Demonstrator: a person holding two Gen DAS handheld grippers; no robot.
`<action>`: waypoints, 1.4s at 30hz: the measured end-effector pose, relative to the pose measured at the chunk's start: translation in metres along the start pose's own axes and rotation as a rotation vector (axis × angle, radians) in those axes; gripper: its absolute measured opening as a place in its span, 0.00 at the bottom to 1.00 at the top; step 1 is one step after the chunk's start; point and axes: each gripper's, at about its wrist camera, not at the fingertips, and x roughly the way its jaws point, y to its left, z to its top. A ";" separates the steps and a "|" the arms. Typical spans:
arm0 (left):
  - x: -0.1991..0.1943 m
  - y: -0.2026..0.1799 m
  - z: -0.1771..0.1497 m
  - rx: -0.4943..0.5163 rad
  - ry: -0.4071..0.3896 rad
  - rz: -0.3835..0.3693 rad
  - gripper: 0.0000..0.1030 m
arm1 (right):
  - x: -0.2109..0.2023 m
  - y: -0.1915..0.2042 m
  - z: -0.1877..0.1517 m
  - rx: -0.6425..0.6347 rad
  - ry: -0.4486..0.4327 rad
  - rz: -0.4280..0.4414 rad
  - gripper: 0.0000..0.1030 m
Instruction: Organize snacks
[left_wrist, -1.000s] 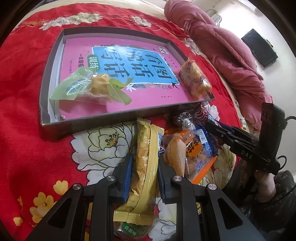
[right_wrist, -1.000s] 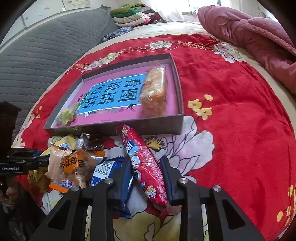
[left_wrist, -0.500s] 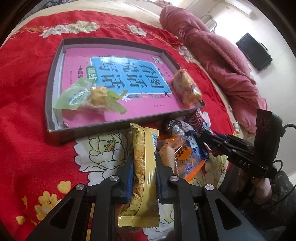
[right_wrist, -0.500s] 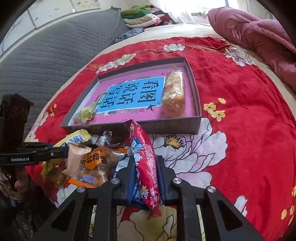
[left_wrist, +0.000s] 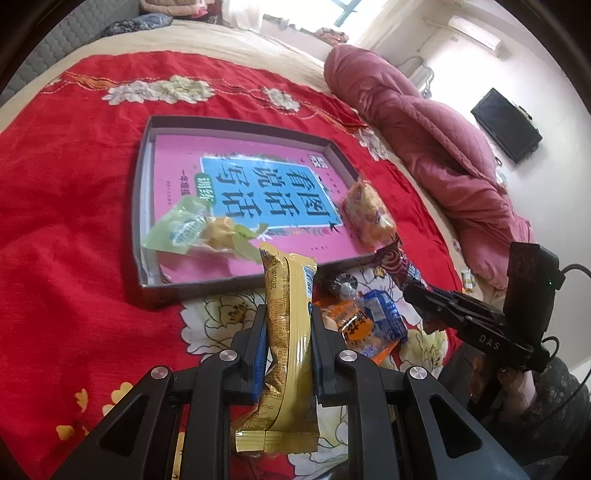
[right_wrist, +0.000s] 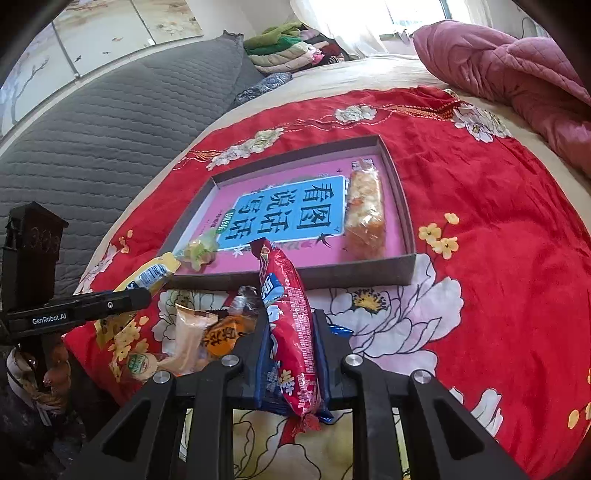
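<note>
Left gripper (left_wrist: 288, 347): jaws clamped on a yellow snack packet (left_wrist: 286, 343), lifted off the bed. Right gripper (right_wrist: 291, 350): jaws clamped on a red snack packet (right_wrist: 291, 332), also lifted. Grey tray (right_wrist: 369, 271): holds a pink book (right_wrist: 284, 214), green-wrapped snack (left_wrist: 195, 230), orange snack bar (right_wrist: 364, 210). Loose snacks (left_wrist: 364, 321): on red floral bedspread (right_wrist: 498, 258), just beside tray.

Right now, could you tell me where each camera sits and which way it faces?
Left wrist: on the left gripper, angled down at the tray; its fingers clamp a yellow packet; the right gripper and hand show at right.
Right wrist: on the right gripper, facing the same tray; its fingers clamp a red packet; the left gripper shows at left.
Shared: tray, pink book, red bedspread, loose snack pile.
</note>
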 end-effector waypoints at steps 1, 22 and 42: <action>-0.002 0.000 0.001 0.002 -0.009 0.002 0.20 | 0.000 0.001 0.001 0.001 0.000 0.002 0.21; -0.018 0.012 0.015 0.000 -0.129 0.047 0.20 | -0.006 0.009 0.015 0.008 -0.043 -0.023 0.21; -0.014 0.037 0.039 -0.035 -0.170 0.094 0.20 | 0.000 0.011 0.031 0.056 -0.065 -0.001 0.21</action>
